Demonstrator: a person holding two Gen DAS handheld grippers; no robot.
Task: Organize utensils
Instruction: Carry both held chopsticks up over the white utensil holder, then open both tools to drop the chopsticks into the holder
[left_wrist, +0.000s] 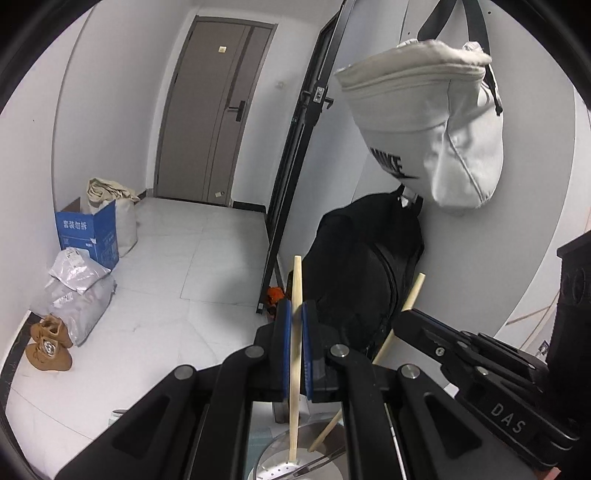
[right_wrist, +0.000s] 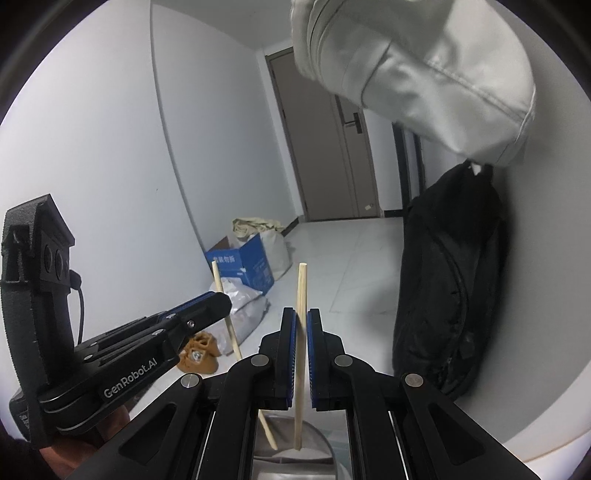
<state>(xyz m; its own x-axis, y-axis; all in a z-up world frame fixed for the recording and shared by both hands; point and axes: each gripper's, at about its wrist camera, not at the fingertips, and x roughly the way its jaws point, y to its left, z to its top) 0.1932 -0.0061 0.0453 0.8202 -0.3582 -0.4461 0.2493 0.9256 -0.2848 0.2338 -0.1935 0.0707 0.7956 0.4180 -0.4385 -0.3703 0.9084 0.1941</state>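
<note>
We hold one wooden chopstick (left_wrist: 295, 354) upright in our left tool (left_wrist: 294, 354), pads clamped on its shaft, and a second chopstick (right_wrist: 301, 354) likewise pinched in our right tool (right_wrist: 301, 354). Both tips hang at six o'clock over a metal holder (left_wrist: 280, 465), probably to drop in vertically. Beyond, at two o'clock, a black backpack (left_wrist: 354, 280) leans under a white Nike bag (left_wrist: 443, 122).

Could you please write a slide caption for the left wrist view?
Left gripper grips one chopstick above a metal holder; right gripper holds another.
</note>
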